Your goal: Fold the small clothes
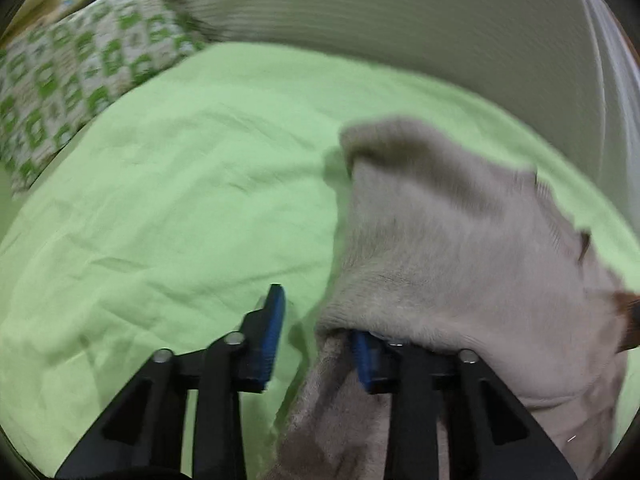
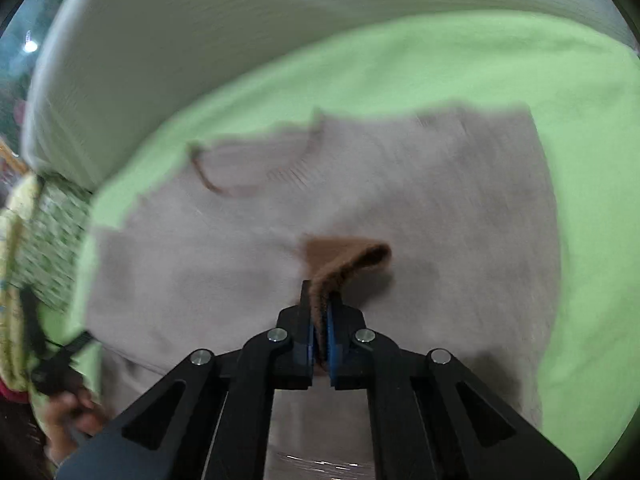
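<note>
A small beige sweater [image 2: 400, 208] lies spread on a light green sheet [image 2: 500, 72], neckline toward the far left. My right gripper [image 2: 320, 312] is shut on the sweater's brown cuff [image 2: 344, 256], holding it up over the middle of the body. In the left wrist view the sweater [image 1: 460, 240] is bunched at the right and draped over the right finger. My left gripper [image 1: 316, 328] is open, its blue-padded left finger [image 1: 272, 328] bare above the sheet [image 1: 180, 180]. The brown cuff [image 1: 626, 312] shows at the right edge.
A green and white patterned pillow [image 1: 72, 76] lies at the far left. A pale ribbed headboard or mattress [image 1: 400, 12] runs along the back; it also shows in the right wrist view [image 2: 200, 32]. A hand with the other gripper [image 2: 64, 364] is at the lower left.
</note>
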Demonstrator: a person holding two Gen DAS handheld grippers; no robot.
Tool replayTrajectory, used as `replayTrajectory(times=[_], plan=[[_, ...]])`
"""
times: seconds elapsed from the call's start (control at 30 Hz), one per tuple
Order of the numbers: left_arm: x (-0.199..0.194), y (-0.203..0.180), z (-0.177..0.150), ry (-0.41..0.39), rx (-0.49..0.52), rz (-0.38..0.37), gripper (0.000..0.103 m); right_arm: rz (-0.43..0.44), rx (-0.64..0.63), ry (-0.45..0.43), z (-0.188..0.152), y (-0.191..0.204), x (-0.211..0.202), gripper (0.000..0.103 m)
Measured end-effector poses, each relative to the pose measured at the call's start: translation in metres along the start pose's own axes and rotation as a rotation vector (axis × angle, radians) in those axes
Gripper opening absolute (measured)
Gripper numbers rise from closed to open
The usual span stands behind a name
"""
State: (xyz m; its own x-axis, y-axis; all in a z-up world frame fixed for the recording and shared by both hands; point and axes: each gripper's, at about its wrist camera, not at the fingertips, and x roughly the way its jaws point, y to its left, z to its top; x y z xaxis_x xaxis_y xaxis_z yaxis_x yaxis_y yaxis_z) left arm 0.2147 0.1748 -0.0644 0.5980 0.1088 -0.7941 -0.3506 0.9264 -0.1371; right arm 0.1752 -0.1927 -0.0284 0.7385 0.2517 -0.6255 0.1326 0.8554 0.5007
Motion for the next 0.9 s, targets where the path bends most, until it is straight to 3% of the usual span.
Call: replayTrajectory(times=[0.1, 0.17, 0.27, 0.5, 0.8, 0.9], plan=[[-0.021, 0.01, 0.001, -0.05, -0.053, -0.041, 0.029, 0.079, -0.035, -0.165, 0.024, 0.017, -0.067, 0.005], [-0.029, 0.006, -0.004, -0.073, -0.026, -0.047, 0.029, 0.092, -0.05, -0.231, 0.03, 0.013, -0.101, 0.005], [-0.025, -0.001, -0.013, -0.066, 0.03, -0.03, 0.029, 0.043, -0.04, -0.168, 0.017, -0.013, -0.101, 0.005], [-0.008, 0.008, -0.027, -0.003, 0.047, -0.096, 0.028, -0.109, 0.058, 0.075, -0.04, -0.076, -0.032, 0.005], [-0.009, 0.026, -0.045, 0.021, 0.061, -0.138, 0.033, -0.194, -0.152, 0.144, -0.061, -0.039, -0.04, 0.005], [-0.007, 0.031, -0.047, 0.023, 0.052, -0.153, 0.035, -0.223, -0.162, 0.107, -0.062, -0.042, -0.054, 0.005]])
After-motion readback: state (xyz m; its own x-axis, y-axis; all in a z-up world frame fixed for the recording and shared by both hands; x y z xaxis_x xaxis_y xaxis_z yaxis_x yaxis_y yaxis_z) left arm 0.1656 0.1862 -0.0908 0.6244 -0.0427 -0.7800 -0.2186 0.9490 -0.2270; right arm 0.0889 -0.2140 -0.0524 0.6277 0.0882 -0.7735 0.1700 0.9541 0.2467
